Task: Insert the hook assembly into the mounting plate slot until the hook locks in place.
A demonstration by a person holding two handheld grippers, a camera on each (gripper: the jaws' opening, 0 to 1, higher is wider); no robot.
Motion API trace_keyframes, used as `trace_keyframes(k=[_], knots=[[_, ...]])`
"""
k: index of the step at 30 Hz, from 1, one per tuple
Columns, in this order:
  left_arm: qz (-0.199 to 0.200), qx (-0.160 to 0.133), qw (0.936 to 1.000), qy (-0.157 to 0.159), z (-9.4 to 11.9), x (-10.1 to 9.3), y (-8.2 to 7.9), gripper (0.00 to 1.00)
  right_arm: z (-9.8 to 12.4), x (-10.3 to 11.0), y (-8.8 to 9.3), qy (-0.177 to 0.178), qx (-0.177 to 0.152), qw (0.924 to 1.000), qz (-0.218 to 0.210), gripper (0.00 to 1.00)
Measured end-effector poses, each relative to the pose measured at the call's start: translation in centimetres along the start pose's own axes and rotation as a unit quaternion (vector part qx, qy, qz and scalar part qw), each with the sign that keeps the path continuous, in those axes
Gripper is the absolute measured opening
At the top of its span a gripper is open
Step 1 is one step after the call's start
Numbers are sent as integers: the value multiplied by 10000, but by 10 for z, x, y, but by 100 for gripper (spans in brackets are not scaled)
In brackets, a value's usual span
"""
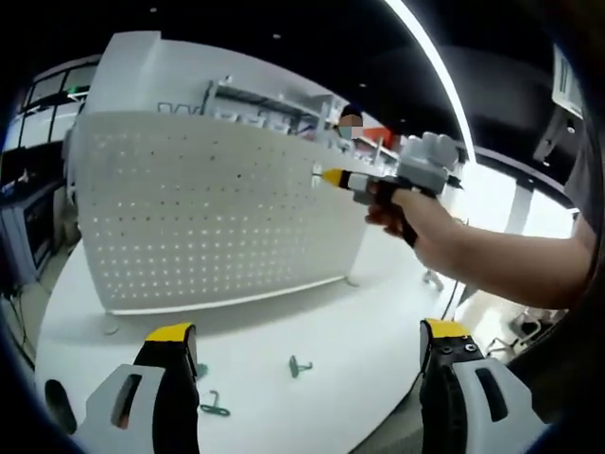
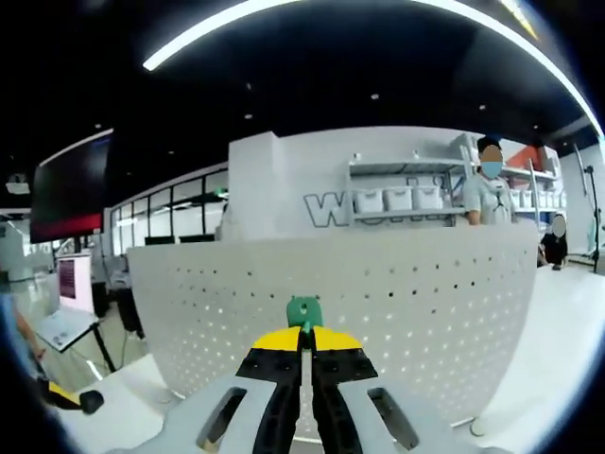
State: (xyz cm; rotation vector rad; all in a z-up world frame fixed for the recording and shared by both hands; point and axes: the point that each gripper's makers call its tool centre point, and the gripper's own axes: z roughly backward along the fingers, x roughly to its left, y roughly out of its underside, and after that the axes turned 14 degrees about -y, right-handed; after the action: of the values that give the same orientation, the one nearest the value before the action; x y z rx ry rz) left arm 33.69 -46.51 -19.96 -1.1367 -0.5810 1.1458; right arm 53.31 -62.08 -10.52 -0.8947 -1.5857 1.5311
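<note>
Currently the insertion step is in hand. Right gripper (image 2: 304, 352) is closed on a green hook (image 2: 304, 311), its tip at the white perforated board (image 2: 397, 312); actual contact cannot be told. Left gripper (image 1: 312, 342) hangs wide open, holding nothing, above the white table (image 1: 369, 312), where spare hooks (image 1: 299, 366) lie. Next move, by my judgement: align the hook with a hole and press it home.
</note>
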Motion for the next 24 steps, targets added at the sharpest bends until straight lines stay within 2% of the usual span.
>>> trace_keyframes(k=[4,19,24], knots=[[21,21,10000,0,-1,4,2,99,-8,-4,-5,91,-34,9998,154,0],[26,120,9999,2,-6,13,6,100,-32,-28,-26,333,-334,9988,113,0],[30,125,9999,-29,-6,17,6,100,-38,-34,-27,396,-367,9985,95,0]])
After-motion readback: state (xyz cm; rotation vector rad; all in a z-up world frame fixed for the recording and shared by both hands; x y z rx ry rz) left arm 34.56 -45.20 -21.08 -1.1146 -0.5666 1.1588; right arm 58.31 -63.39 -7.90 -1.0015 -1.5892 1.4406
